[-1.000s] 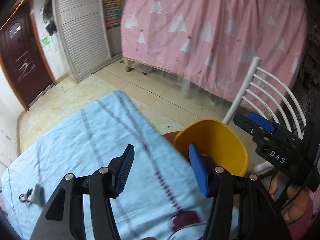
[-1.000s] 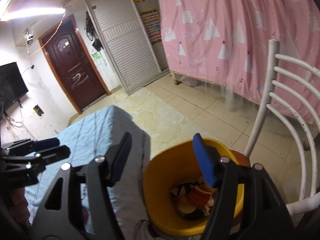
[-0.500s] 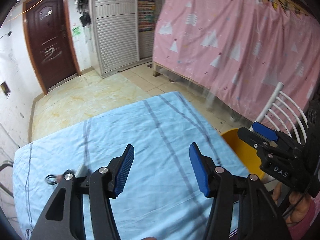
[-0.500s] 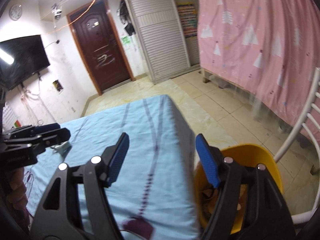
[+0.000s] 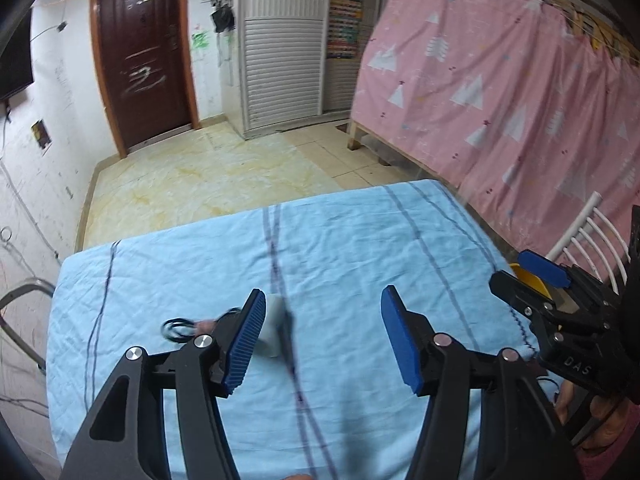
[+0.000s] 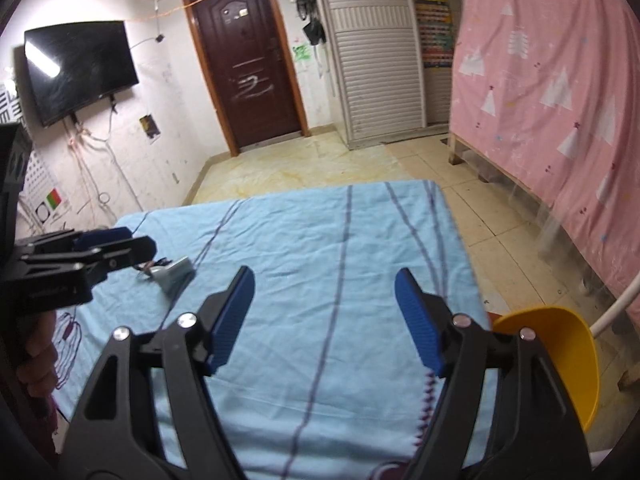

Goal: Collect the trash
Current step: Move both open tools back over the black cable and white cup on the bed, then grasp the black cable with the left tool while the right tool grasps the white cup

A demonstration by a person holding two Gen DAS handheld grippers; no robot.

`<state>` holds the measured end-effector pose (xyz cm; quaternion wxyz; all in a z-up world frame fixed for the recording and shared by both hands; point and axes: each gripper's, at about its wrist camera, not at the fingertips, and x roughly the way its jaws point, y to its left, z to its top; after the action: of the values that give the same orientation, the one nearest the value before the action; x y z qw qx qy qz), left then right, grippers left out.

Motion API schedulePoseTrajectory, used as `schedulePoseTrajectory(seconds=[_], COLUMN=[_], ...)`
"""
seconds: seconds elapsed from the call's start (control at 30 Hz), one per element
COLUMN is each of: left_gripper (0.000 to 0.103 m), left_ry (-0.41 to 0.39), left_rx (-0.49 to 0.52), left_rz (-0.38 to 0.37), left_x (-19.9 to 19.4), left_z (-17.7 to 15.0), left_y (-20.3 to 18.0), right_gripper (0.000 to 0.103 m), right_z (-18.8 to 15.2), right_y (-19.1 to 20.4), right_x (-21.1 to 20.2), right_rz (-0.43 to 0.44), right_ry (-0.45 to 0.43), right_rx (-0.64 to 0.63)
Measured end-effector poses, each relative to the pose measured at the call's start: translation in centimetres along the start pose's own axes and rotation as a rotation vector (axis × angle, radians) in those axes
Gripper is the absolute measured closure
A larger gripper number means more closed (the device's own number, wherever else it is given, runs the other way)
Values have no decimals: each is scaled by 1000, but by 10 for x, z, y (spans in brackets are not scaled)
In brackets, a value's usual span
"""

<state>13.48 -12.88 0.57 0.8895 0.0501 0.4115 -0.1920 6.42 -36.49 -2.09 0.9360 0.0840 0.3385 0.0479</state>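
Note:
A small white-grey scrap [image 5: 274,330] lies on the blue striped cloth [image 5: 360,248], beside a dark cord loop [image 5: 178,328]. My left gripper [image 5: 322,340] hovers over the cloth with its jaws opening; the scrap shows just inside its left pad [image 5: 244,340], below it and not pinched. In the right wrist view the scrap [image 6: 172,276] lies at the left, under the tip of the left gripper [image 6: 80,256]. My right gripper [image 6: 326,320] is opening too, with nothing between its blue pads. The yellow bin [image 6: 560,344] stands off the table's right edge.
A white metal chair [image 5: 592,236] stands behind the bin [image 5: 528,278]. A pink curtain [image 6: 560,80] hangs along the right side. Tiled floor, a dark door [image 6: 248,60] and a wall screen [image 6: 76,68] lie beyond the table. A hand [image 6: 36,356] holds the left gripper.
Both views have swung left, away from the yellow bin and over the blue cloth. The bin has slid to the right edge; the scrap has come up to the left gripper. Both jaws stand wider.

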Motion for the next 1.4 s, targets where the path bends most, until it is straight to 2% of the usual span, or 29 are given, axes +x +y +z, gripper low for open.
schedulePoseTrajectory(seconds=[0.3,0.43,0.57,0.77,1.13,1.4], left_gripper=[49,47,40,37,35,39], left_ry=[65,83,105,154,211,197], left_rx=[-127,-159,-194,-247,-265,-268], left_rz=[99,118,120,107,111,95], left_x=[19,27,36,53,75,75], left_z=[-2,-3,-3,-4,-7,-8], left_y=[51,66,77,87,89,91], right_gripper=[32,27,26,24,21,18], right_z=[7,6,3,1,-2,-5], right_y=[38,50,64,72,86,107], right_x=[21,29,38,48,61,72], right_rz=[65,101,124,142,174,212], right_ry=[42,63,86,110,141,173], right_rx=[-73,-101,-139,-159,-211,-278])
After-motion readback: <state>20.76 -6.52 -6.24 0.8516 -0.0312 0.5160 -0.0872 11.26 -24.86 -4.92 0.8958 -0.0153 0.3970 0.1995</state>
